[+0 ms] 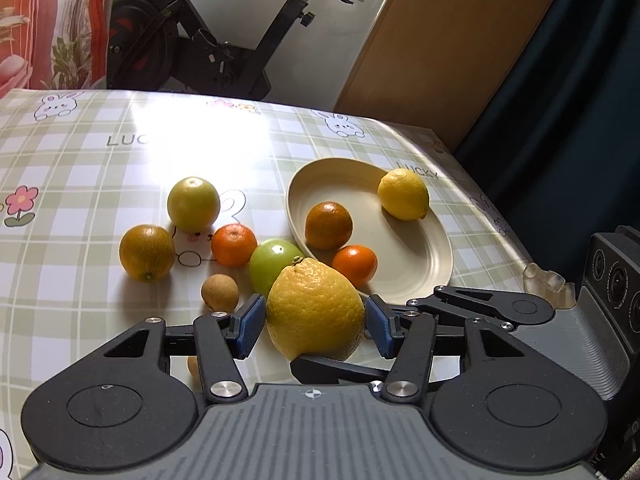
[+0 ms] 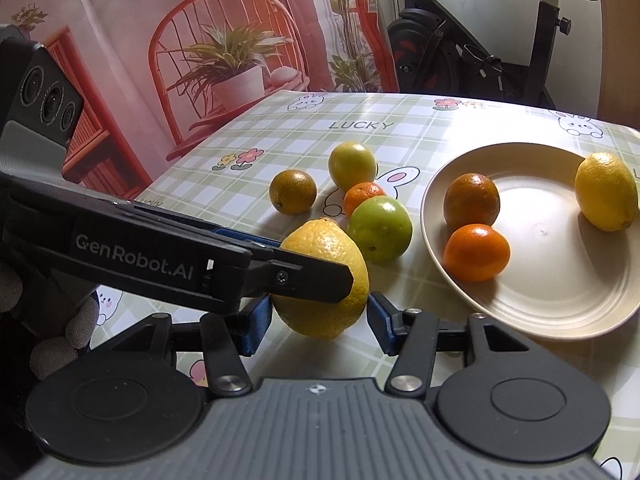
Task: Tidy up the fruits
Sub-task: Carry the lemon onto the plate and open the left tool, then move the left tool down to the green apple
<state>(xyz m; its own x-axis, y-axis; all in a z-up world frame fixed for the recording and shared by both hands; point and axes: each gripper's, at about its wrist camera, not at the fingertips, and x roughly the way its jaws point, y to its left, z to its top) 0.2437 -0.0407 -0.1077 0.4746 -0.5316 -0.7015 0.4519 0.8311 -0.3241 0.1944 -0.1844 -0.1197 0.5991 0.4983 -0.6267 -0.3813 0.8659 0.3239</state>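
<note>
A big yellow lemon (image 1: 315, 312) (image 2: 326, 278) sits between the blue pads of both grippers. My left gripper (image 1: 316, 322) has its pads against the lemon's sides. My right gripper (image 2: 320, 322) brackets the same lemon from the other direction, its pads at the lemon's sides. A cream plate (image 1: 420, 256) (image 2: 560, 280) holds a small lemon (image 1: 403, 194) (image 2: 606, 191), a dark orange (image 1: 329, 225) (image 2: 472, 200) and a tangerine (image 1: 355, 265) (image 2: 477, 253). A green apple (image 1: 268, 264) (image 2: 379, 228) lies just beyond the big lemon.
On the checked tablecloth to the left lie a yellow-green fruit (image 1: 193, 204) (image 2: 352, 165), a greenish orange (image 1: 147, 253) (image 2: 293, 192), a tangerine (image 1: 234, 245) (image 2: 362, 196) and a small brown longan (image 1: 219, 293). An exercise bike (image 1: 192, 40) stands behind the table.
</note>
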